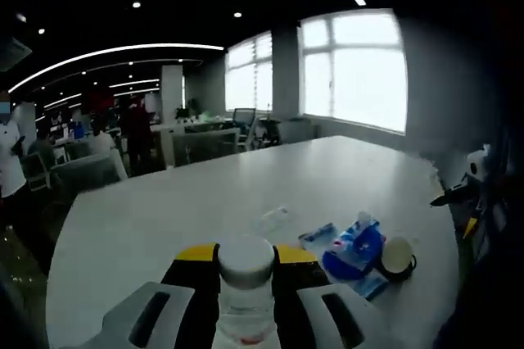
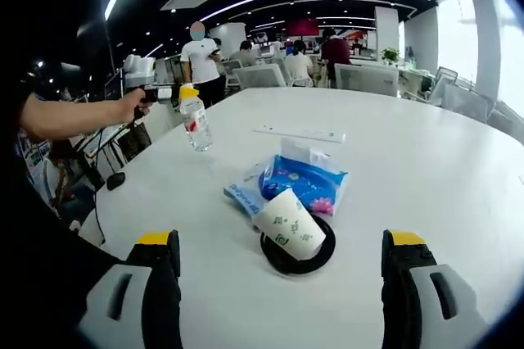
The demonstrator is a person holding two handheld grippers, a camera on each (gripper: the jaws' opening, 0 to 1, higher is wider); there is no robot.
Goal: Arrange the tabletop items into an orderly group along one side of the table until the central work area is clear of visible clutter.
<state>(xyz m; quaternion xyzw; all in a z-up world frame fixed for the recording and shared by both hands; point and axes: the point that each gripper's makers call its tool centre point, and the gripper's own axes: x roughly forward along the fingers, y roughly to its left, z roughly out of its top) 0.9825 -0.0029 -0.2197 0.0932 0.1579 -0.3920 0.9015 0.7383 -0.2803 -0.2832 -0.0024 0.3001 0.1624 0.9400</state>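
Near the table's left edge, the left gripper clutched the bottle; I'd have set it upright beside the tissue pack, while the right gripper hung released.

In my left gripper view the bottle runs off the bottom edge, so its lower body is cut away and its label is too blurred to read. In my right gripper view the paper cup hides the middle of the black dish beneath it, and the blue tissue pack covers most of the blue sachet behind it.
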